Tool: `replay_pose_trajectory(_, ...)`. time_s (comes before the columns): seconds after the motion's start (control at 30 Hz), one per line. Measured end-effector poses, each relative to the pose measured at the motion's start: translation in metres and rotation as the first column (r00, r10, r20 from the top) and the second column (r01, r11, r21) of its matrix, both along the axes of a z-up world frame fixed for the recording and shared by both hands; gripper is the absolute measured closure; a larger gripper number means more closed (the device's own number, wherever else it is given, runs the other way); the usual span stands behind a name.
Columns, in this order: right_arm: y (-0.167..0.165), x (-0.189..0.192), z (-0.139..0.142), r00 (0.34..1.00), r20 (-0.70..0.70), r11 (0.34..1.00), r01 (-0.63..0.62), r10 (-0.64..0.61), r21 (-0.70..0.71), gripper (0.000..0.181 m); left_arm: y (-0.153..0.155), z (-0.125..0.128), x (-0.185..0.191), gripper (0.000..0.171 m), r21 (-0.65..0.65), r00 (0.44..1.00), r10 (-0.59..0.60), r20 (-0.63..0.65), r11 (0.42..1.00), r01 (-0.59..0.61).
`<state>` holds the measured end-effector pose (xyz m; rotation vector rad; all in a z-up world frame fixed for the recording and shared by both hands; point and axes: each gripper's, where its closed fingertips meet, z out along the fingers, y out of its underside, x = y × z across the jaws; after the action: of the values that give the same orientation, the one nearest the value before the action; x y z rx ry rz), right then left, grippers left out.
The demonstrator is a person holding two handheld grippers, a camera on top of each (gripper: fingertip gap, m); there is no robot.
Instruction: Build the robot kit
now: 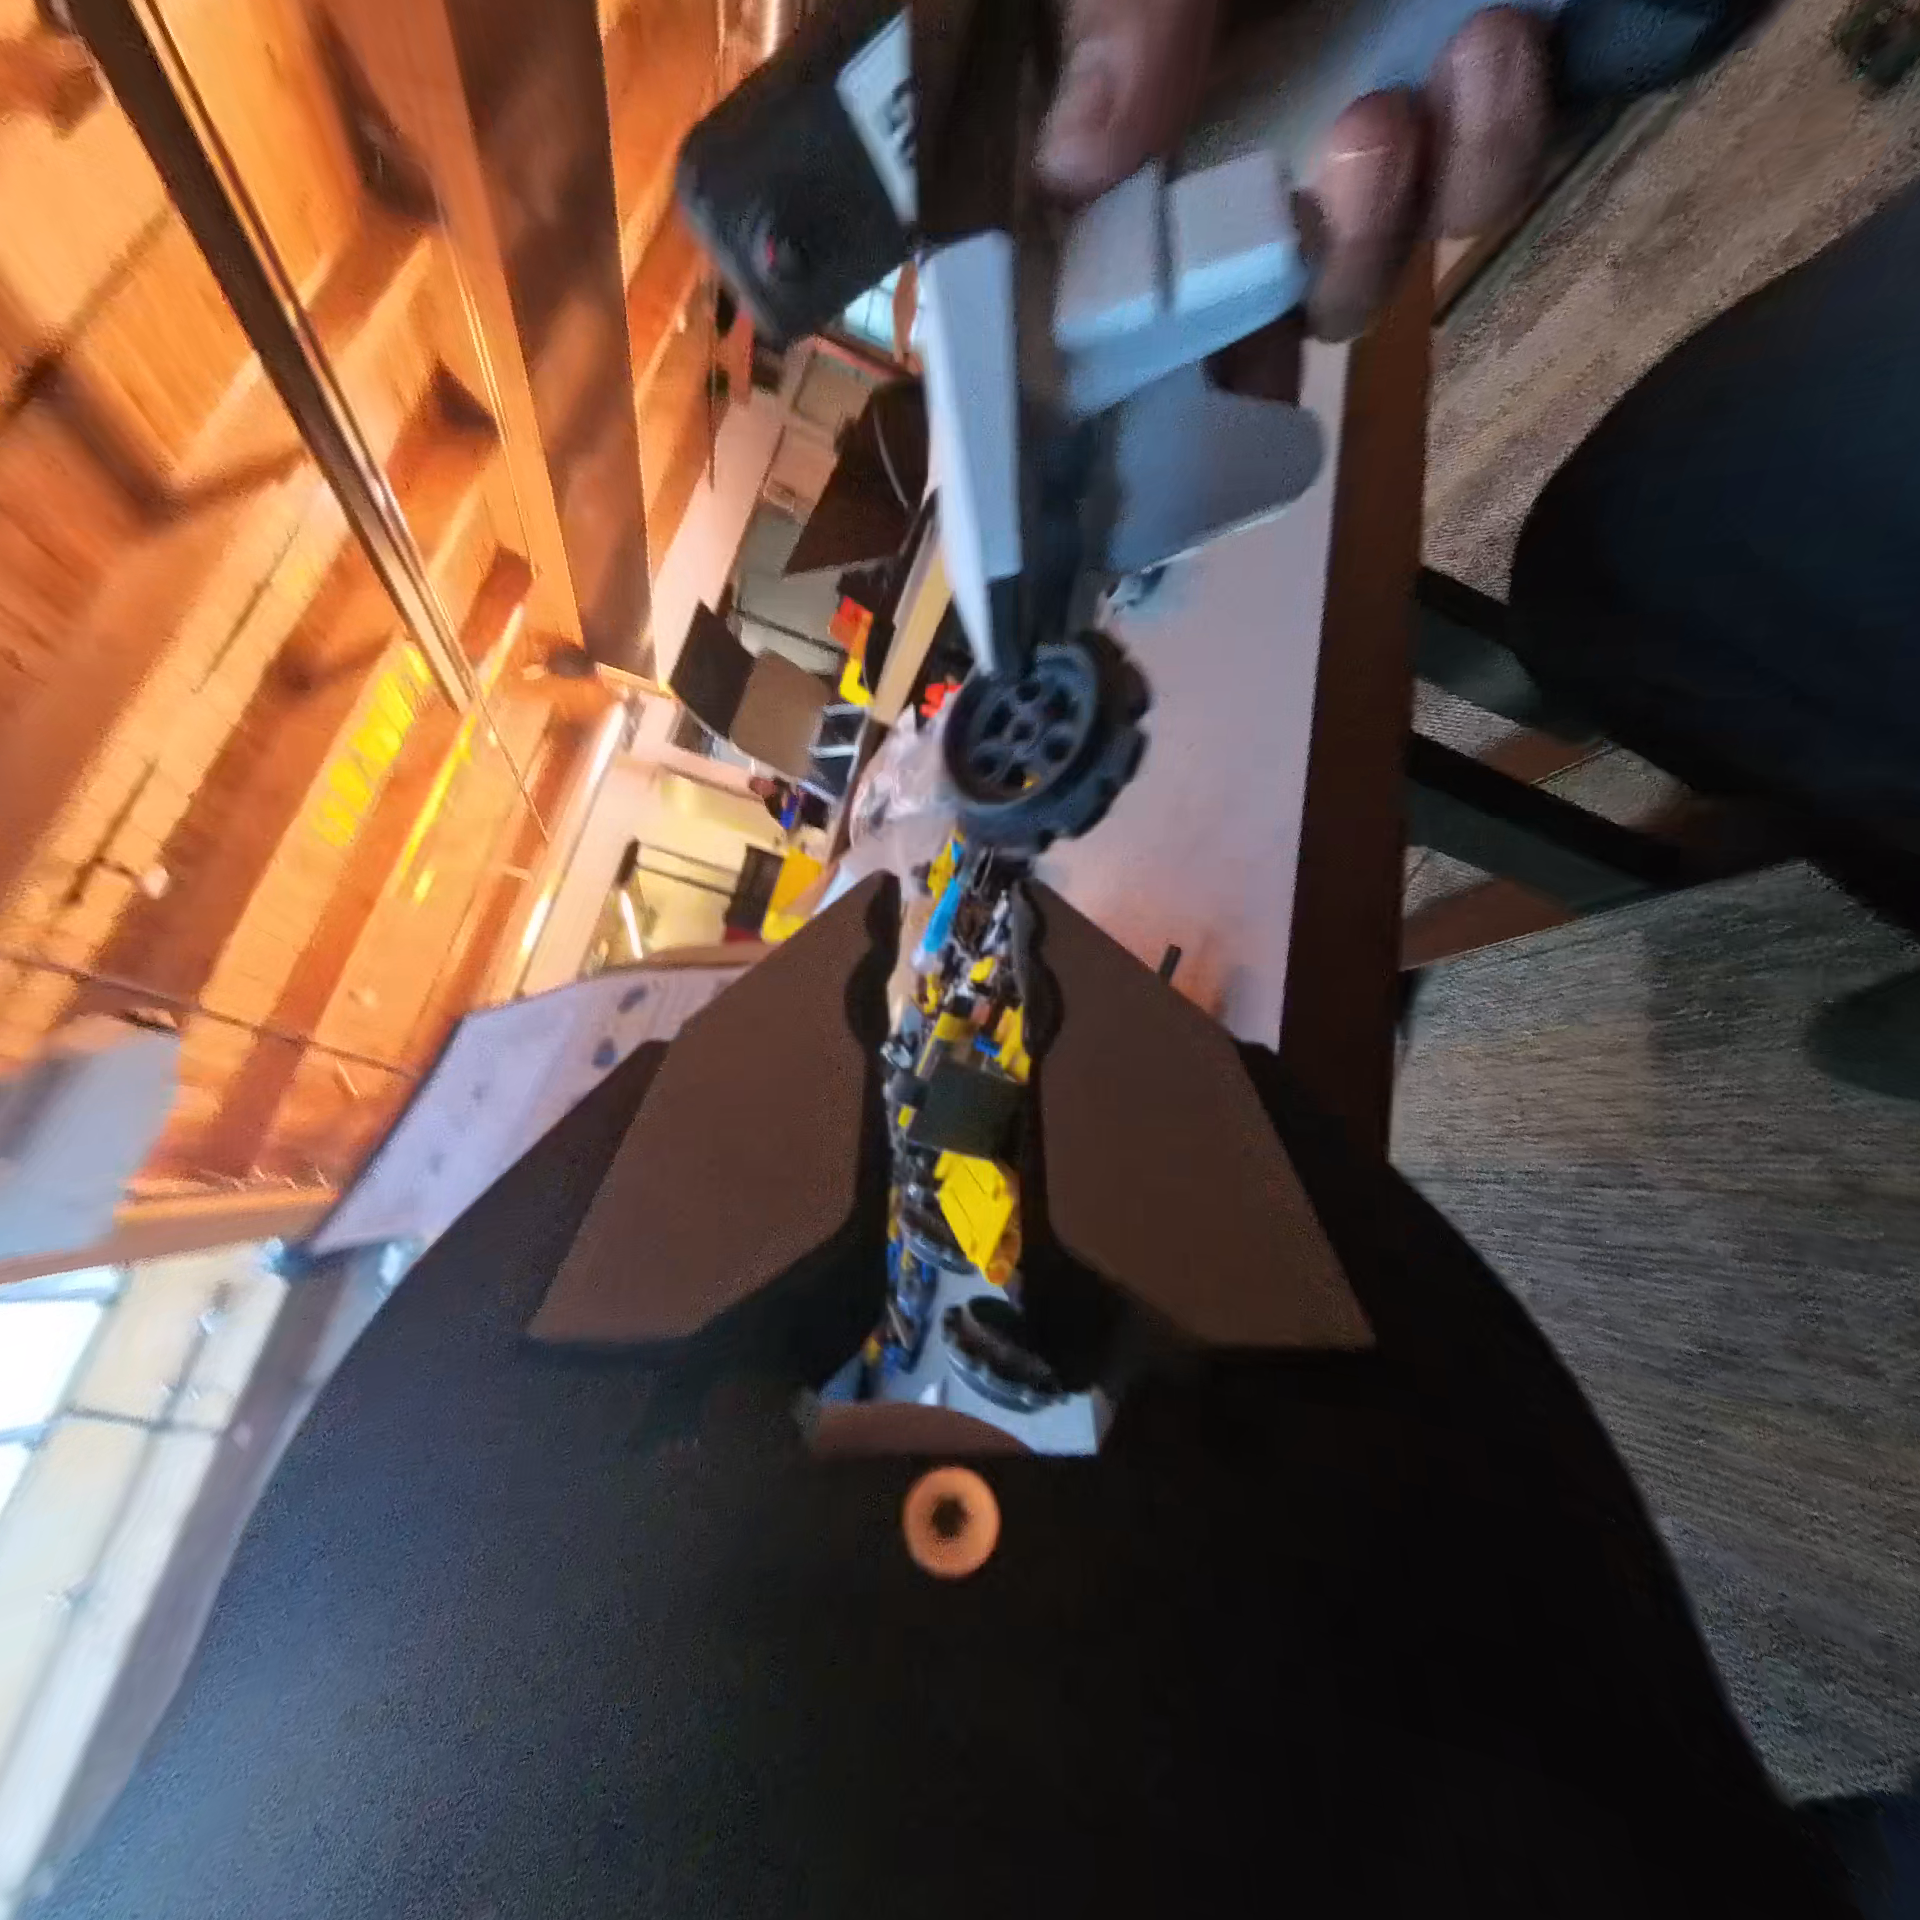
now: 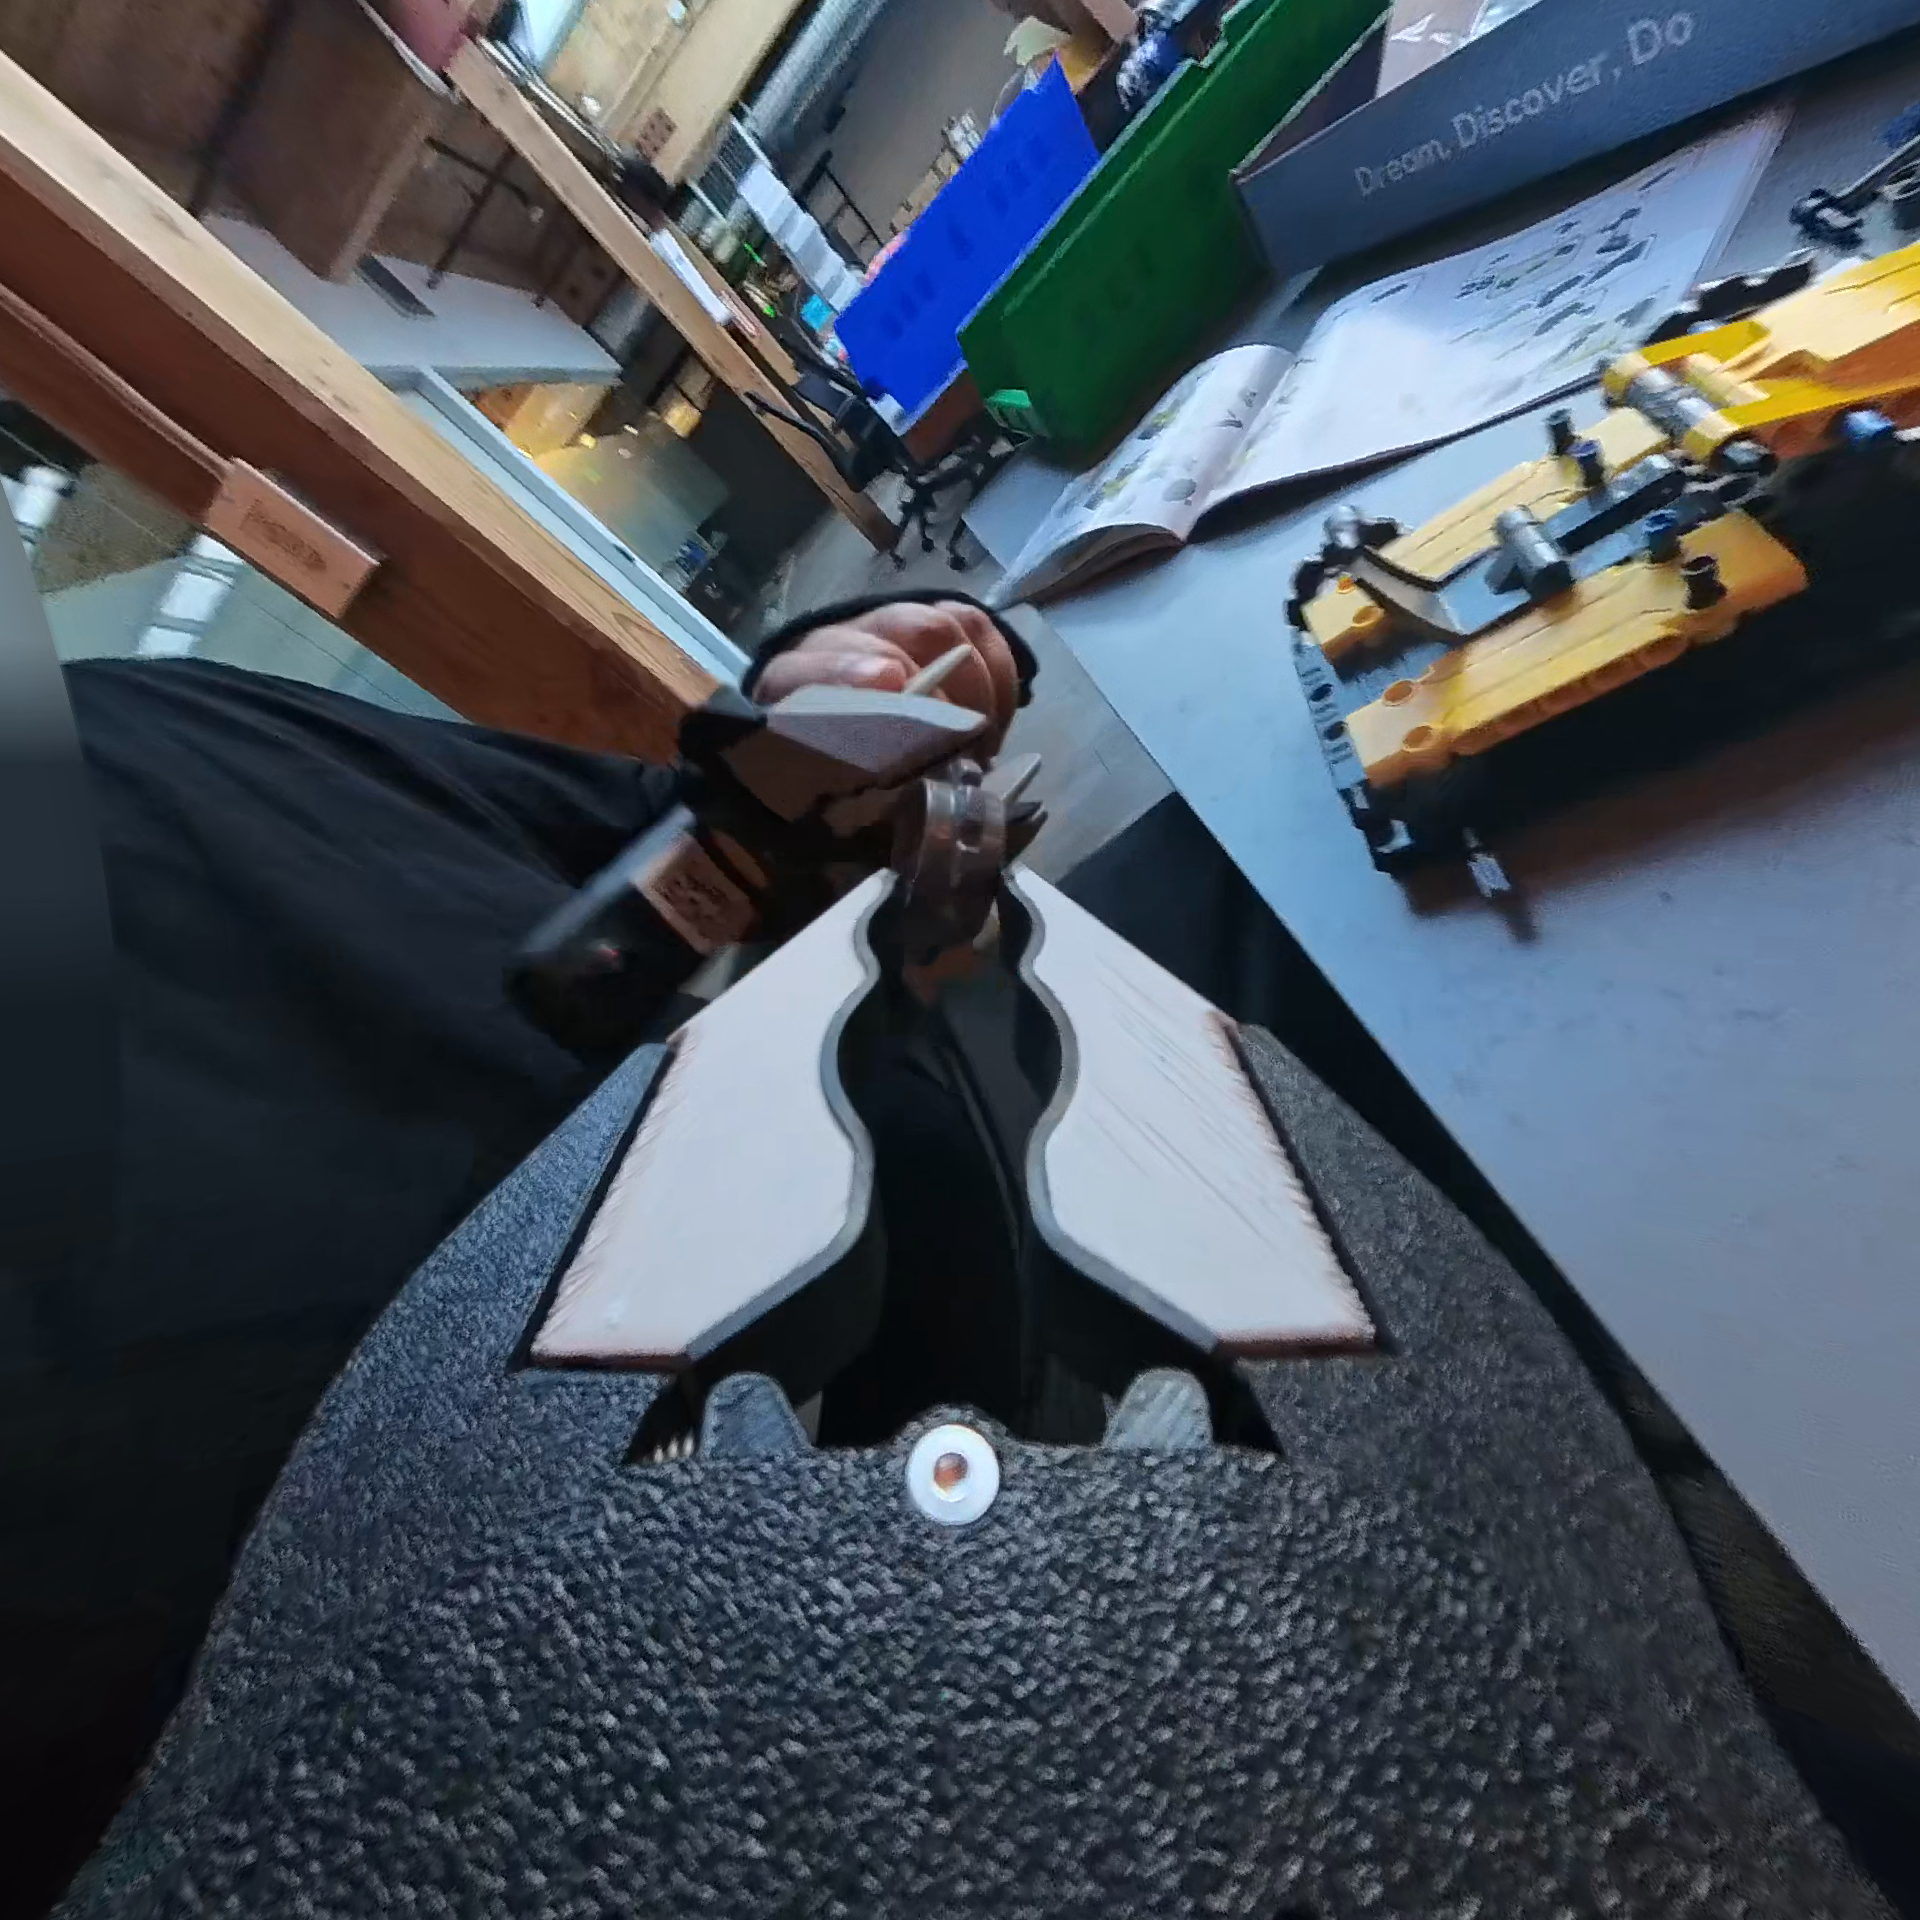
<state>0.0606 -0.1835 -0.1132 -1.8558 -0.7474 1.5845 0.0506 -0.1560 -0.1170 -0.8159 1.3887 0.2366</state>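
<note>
A small black wheel with a grey hub (image 1: 1049,743) is pinched at the tips of my right gripper (image 2: 951,883), and it shows edge-on between those tips (image 2: 951,831). In the left wrist view the right gripper (image 1: 1013,665) comes down from the top with a hand (image 1: 1361,197) on it. My left gripper (image 1: 956,894) points at the wheel from just below it. Its jaws stand a narrow gap apart with nothing seen between them. In the right wrist view the left gripper (image 2: 997,758) sits just beyond the wheel, held by a hand (image 2: 894,649). Both grippers are off the table's edge, above dark clothing (image 2: 312,935).
A yellow and black brick-built model (image 2: 1538,644) lies on the grey table (image 2: 1558,1143), and also shows through the left gripper's gap (image 1: 966,1132). Behind it lie an open booklet (image 2: 1351,395), a grey box (image 2: 1558,135), a green bin (image 2: 1122,249) and a blue bin (image 2: 966,239). A wooden beam (image 2: 312,416) runs on the left.
</note>
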Motion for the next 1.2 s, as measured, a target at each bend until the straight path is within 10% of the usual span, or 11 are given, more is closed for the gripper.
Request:
replay_pose_trajectory(0.17,0.012,0.013,-0.017,0.997,0.057,0.998,0.054,-0.056,0.041,0.164,0.018,-0.001,-0.011,0.132,-0.315,0.981,0.120,0.151,0.947,-0.067)
replay_pose_trajectory(0.43,0.039,0.042,-0.038,0.938,0.267,0.955,0.155,-0.223,0.253,0.164,0.067,-0.015,-0.055,0.096,-0.844,0.824,0.489,0.287,0.536,-0.024)
replay_pose_trajectory(0.77,0.044,0.049,-0.053,0.921,0.310,0.955,0.162,-0.237,0.249,0.164,0.083,-0.056,-0.033,0.090,-0.904,0.865,0.496,0.071,0.398,-0.155)
replay_pose_trajectory(1.07,0.028,0.045,-0.056,0.919,0.356,0.958,0.067,-0.168,0.280,0.164,0.085,-0.055,-0.058,0.126,-0.946,0.957,0.289,0.016,0.314,-0.079)
replay_pose_trajectory(1.2,0.019,0.042,-0.060,0.906,0.398,0.947,0.012,-0.146,0.320,0.165,0.094,-0.039,-0.089,0.109,-0.967,0.952,0.306,0.011,0.244,-0.068)
